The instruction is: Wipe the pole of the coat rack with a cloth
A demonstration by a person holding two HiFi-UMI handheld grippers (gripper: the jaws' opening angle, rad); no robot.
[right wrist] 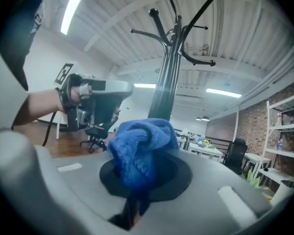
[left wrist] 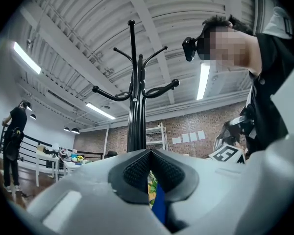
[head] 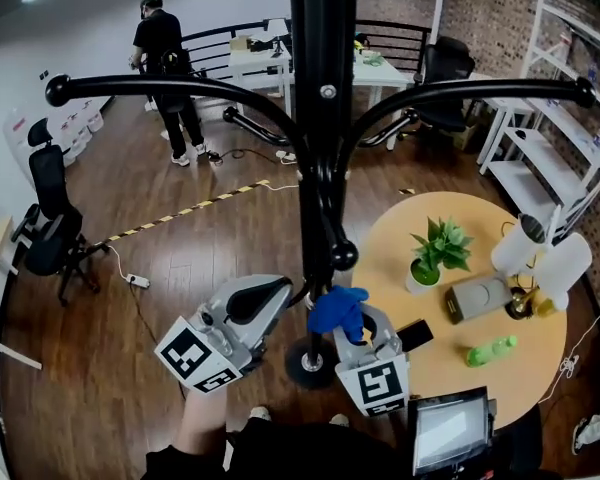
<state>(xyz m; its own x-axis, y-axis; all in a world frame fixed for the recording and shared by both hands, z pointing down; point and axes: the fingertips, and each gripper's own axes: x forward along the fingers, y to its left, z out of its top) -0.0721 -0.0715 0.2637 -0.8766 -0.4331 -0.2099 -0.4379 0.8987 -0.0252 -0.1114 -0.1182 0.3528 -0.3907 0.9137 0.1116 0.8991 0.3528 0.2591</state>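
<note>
Right gripper view: my right gripper point(right wrist: 139, 180) pinches the cloth point(right wrist: 137, 143); my left gripper point(left wrist: 150, 168) is closed, empty. Rubbing the pole point(right wrist: 167, 82) hard may pull the cloth loose.

No legible text or numbers

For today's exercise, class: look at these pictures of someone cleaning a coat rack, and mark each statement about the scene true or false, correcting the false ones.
1. The right gripper holds a blue cloth. True.
2. The left gripper has its fingers clamped round the pole. False: the fingers are together with nothing between them, and the pole stands beyond them.
3. A potted plant stands on the round table. True.
4. The green bottle stands upright on the table. False: it lies on its side.
</note>
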